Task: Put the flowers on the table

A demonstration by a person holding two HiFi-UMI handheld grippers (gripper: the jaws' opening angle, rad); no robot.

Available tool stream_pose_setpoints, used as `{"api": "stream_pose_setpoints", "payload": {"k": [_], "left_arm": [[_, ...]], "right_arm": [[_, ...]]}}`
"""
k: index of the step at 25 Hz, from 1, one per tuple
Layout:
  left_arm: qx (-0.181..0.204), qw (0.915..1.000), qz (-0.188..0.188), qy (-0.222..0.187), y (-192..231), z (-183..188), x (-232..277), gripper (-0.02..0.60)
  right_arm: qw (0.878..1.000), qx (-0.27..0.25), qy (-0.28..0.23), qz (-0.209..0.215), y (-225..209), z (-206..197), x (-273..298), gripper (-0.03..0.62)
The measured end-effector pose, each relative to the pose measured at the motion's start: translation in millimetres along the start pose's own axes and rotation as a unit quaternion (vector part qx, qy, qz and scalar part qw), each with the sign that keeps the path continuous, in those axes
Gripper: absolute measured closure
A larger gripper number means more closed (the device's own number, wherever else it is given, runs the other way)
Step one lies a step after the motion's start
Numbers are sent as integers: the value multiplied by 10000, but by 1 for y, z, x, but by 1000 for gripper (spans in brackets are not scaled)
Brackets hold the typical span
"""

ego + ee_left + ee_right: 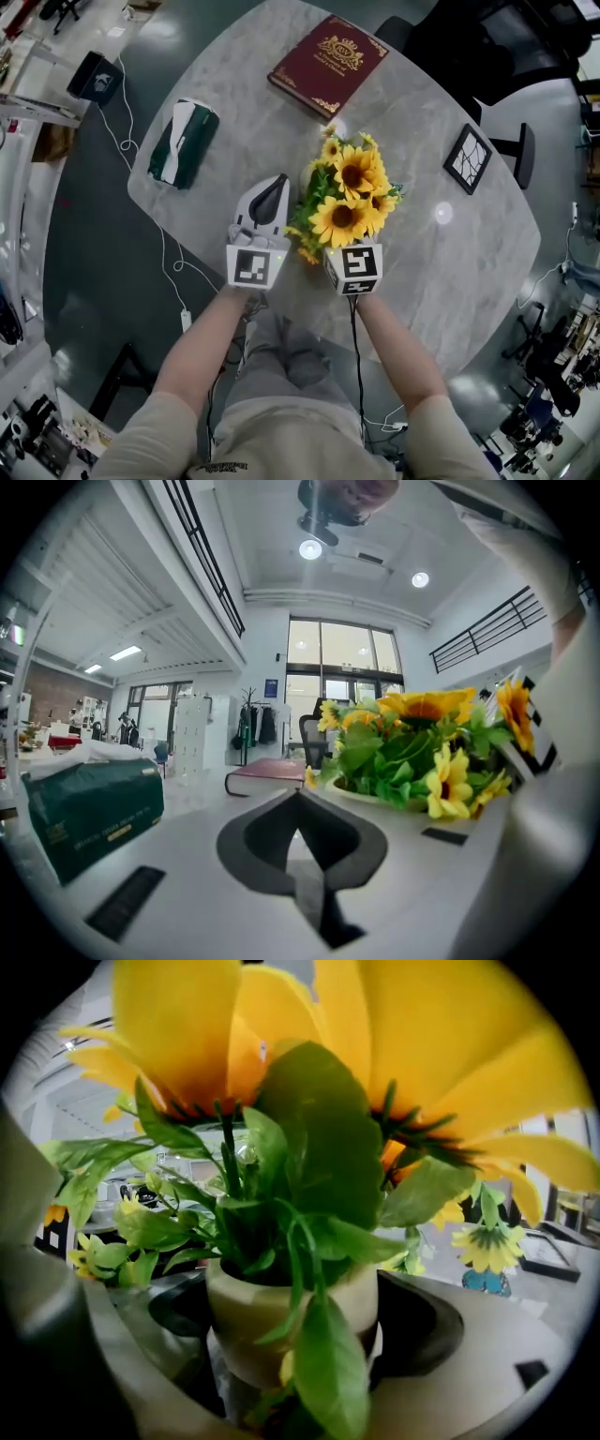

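Mid-frame, the right tongs (298,1363) clamp the pot (246,1321) of the one bunch of flowers (349,192) over the bench (450,267), the left tongs (274,184) pinched together, empty, just left; one book (328,64) upper centre, one tissue pack (183,142) left, one picture frame (468,157) right.

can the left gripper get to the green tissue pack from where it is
Probably yes. The green tissue pack lies ahead and left of the left gripper with only bare table between; the sunflowers are on its other side. Its jaws are shut, so they'd need opening.
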State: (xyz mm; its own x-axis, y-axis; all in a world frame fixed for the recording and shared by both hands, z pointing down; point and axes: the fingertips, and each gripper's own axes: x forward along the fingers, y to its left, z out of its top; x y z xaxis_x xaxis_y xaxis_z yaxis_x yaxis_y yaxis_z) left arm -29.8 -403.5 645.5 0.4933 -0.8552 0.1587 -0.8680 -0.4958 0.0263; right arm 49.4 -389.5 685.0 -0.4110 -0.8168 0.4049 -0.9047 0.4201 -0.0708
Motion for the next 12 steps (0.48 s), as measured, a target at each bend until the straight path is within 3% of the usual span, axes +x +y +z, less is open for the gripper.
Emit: {"api": "stream_pose_setpoints", "payload": {"k": [12], "left_arm": [[79,9999,-48,-57,-2,3,0,577]], "right_arm": [[9997,155,-205,-12,-1,4,-6,85]]}}
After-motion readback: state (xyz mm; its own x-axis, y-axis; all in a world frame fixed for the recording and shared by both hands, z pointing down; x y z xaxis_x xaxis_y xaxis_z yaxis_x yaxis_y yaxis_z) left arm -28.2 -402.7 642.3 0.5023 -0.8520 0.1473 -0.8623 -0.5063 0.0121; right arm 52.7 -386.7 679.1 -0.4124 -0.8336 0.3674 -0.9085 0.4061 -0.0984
